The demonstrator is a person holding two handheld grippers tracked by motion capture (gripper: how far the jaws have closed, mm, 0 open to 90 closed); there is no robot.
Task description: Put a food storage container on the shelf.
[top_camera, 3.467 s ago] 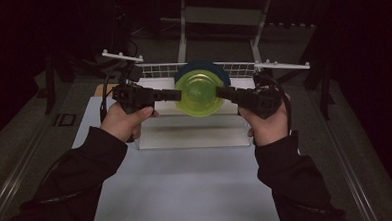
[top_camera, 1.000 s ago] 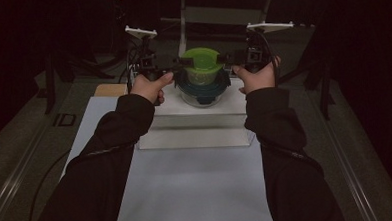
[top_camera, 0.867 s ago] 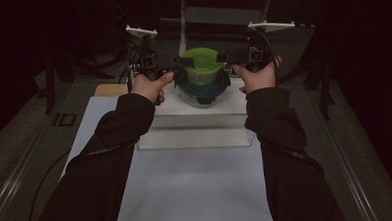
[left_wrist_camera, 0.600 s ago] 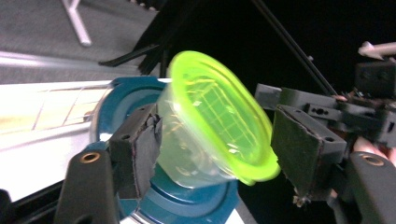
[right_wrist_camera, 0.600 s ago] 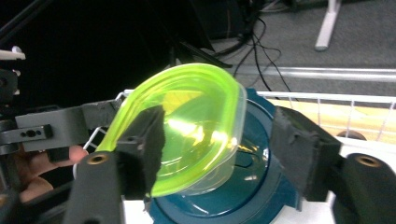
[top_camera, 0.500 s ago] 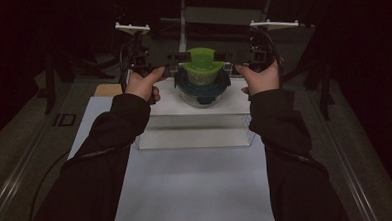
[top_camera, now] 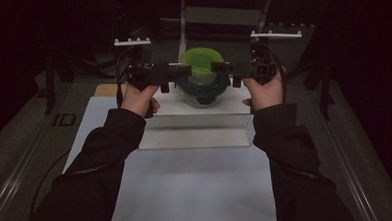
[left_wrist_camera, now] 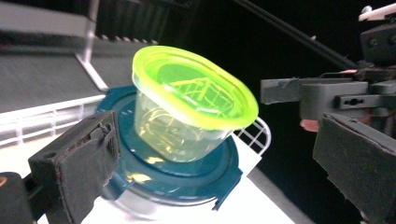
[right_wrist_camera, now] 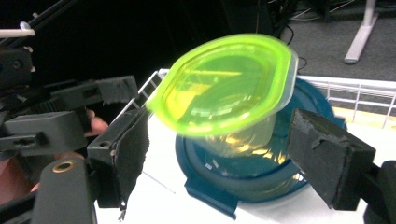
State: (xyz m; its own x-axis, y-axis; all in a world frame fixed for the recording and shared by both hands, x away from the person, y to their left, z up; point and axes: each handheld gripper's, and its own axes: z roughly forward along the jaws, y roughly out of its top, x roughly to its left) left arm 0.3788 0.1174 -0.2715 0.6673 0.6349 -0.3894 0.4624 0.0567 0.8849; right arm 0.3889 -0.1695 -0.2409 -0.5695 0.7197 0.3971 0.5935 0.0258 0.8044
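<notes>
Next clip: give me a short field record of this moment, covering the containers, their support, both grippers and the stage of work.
top container: clear tub with green lid, upright on the blue lid
bottom container: container with blue lid, clips visible at its rim
support: white raised platform, wire rack behind
left gripper: open, jaws just been opening, nothing between them, beside the tub
right gripper: open, jaws just been opening, apart from the tub
stage: tub stacked and released, both grippers flanking it

The blue-lidded container [left_wrist_camera: 177,186] is cut off at the left gripper view's bottom edge.
</notes>
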